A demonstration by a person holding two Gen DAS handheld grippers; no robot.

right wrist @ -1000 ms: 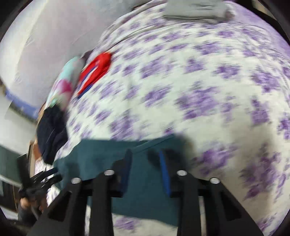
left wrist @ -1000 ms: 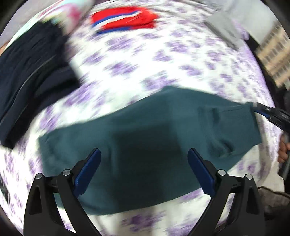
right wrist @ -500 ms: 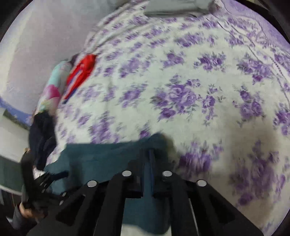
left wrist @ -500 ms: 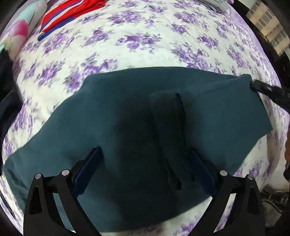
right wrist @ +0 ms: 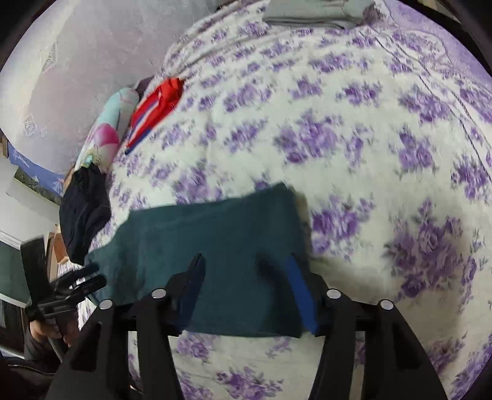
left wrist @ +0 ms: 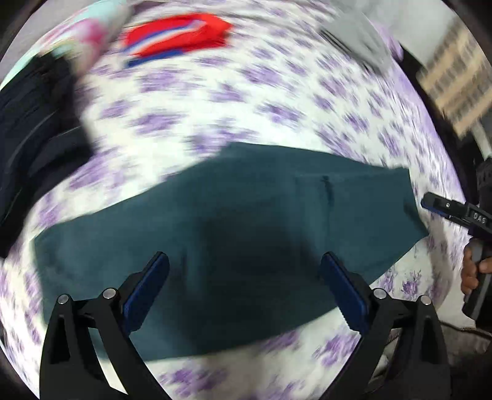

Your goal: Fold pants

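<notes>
Now: Teal Pants Flat on the Bed, Both Grippers Above Them

Now the teal pants (left wrist: 246, 234) lie spread flat on the flowered bedspread (left wrist: 215, 101), folded into a long band running across the near part of the bed.

The left gripper (left wrist: 243, 286) points steeply down over the middle of the pants, its jaws standing wide apart with nothing between the blue pads but the cloth lying below. The right gripper (right wrist: 246, 289) also tilts downward, over the end of the pants; its jaws are opening, and the pads do not press on the cloth, which lies under them.

From the left camera, a hand (left wrist: 473, 270) is seen at the right edge gripping the other tool's handle.

A red striped garment (left wrist: 178, 34), a dark garment (left wrist: 33, 129) and a grey folded piece (right wrist: 313, 10) lie well apart from the pants.
</notes>
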